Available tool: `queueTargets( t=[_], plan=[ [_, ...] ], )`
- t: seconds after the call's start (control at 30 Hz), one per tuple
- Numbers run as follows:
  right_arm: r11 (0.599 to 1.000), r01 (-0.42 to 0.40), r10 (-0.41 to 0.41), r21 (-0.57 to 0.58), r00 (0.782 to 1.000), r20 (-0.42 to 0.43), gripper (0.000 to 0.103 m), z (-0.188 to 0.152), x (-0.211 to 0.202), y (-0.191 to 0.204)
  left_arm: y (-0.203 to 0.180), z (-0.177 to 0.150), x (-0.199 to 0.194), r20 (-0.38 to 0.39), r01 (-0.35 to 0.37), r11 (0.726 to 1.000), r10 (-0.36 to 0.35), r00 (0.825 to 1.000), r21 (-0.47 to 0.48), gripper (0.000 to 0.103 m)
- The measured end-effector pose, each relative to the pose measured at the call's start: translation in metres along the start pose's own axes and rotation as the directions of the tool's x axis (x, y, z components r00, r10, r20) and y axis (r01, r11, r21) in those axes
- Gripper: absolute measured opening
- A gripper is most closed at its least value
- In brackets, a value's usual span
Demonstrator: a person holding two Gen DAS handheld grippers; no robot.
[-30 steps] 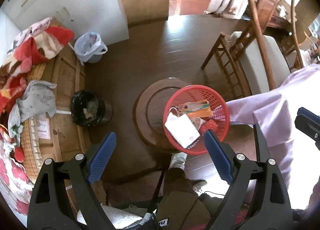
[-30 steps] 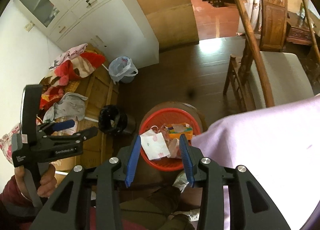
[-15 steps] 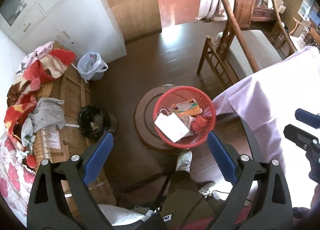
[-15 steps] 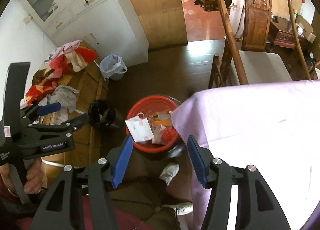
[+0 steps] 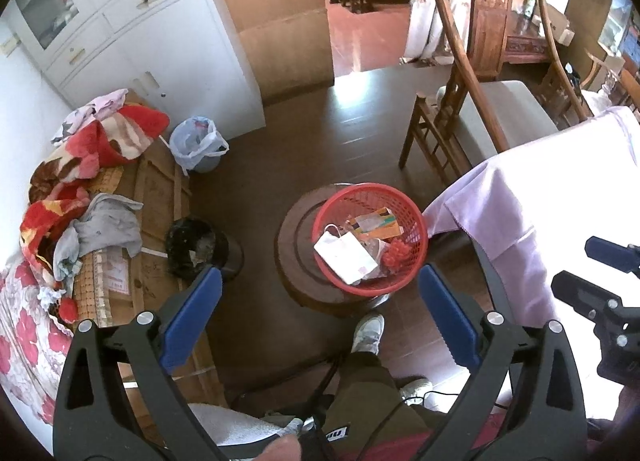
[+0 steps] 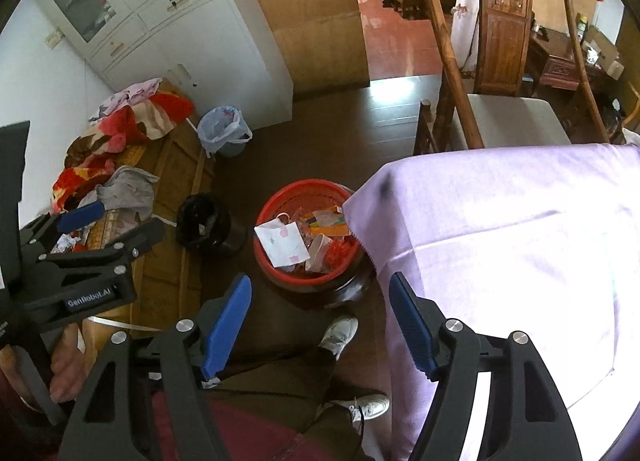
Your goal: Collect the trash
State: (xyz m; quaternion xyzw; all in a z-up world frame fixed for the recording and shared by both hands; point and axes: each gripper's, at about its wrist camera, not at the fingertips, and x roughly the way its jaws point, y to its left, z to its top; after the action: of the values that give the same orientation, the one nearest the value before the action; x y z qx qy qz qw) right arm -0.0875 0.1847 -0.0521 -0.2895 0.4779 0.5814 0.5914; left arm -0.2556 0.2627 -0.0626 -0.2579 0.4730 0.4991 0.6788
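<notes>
A red mesh basket (image 5: 412, 217) (image 6: 272, 197) stands on a round dark wooden stool (image 5: 296, 245), holding a white paper bag (image 5: 346, 257) (image 6: 282, 241), colourful wrappers (image 5: 376, 223) and a red tuft (image 5: 398, 253). My left gripper (image 5: 320, 293) hangs high above the floor, its jaws opening, nothing between them. My right gripper (image 6: 320, 297) is also above the basket, its jaws opening and empty. Each gripper shows at the edge of the other's view.
A lilac-clothed table (image 6: 520, 245) fills the right. A wooden chair (image 5: 480, 117) stands behind it. A black bin (image 5: 192, 245), a blue-bagged bin (image 5: 198, 145), a blanket-strewn wooden bench (image 5: 152, 197) and white cabinets (image 5: 140, 41) lie left. A person's legs and shoes (image 5: 368, 333) are below.
Both grippers have risen and pulled back from the basket, which looks smaller. Both pairs of jaws have widened, the right much more. The lilac table has come further into view.
</notes>
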Motion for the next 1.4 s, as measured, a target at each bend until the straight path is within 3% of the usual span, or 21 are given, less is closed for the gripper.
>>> queueTargets(
  t=[1.4],
  plan=[
    [0.999, 0.03, -0.029, 0.014, 0.999, -0.039, 0.071, 0.005, 0.009, -0.007, -0.011, 0.014, 0.017, -0.053, 0.056, 0.998, -0.055, 0.997, 0.013, 0.096]
  ],
)
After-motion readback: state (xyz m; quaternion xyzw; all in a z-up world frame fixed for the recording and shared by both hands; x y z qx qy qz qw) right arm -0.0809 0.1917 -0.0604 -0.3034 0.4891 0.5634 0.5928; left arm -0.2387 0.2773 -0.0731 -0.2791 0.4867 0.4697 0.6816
